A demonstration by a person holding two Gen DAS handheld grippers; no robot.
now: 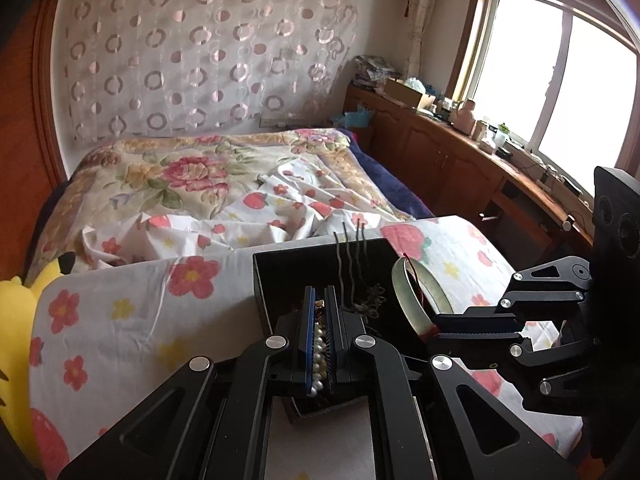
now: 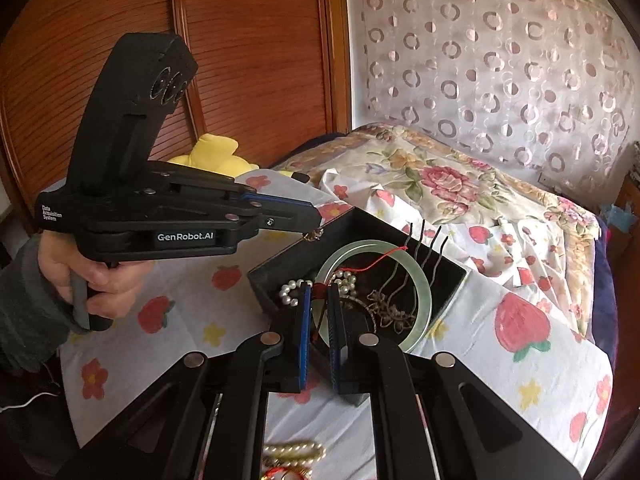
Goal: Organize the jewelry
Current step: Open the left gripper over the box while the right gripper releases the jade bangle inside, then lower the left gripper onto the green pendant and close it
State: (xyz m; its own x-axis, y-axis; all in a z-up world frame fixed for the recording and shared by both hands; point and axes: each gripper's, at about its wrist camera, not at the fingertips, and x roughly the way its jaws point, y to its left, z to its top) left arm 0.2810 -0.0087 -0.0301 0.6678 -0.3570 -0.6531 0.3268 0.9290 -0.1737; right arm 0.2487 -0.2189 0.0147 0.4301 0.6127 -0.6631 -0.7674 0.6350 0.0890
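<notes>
A black jewelry box [image 1: 280,276] [image 2: 276,276] stands open on a table with a strawberry-print cloth. My left gripper [image 1: 319,296] is shut on a white pearl necklace [image 1: 319,356], just above the box's near side; in the right wrist view it [image 2: 314,222] hovers over the box's left corner. My right gripper [image 2: 319,292] is shut on a pale green jade bangle [image 2: 425,292] with a red string, held tilted over the box; the bangle also shows in the left wrist view [image 1: 404,300]. A metal hair fork [image 2: 416,256] [image 1: 351,256] and pearl strand [image 2: 290,290] lie in the box.
More pearls and a gold piece [image 2: 294,454] lie on the cloth near the bottom edge. A bed with a floral quilt [image 1: 192,176] is behind the table. A yellow plush toy [image 2: 216,154] sits at the left. A cluttered wooden cabinet [image 1: 460,148] runs under the window.
</notes>
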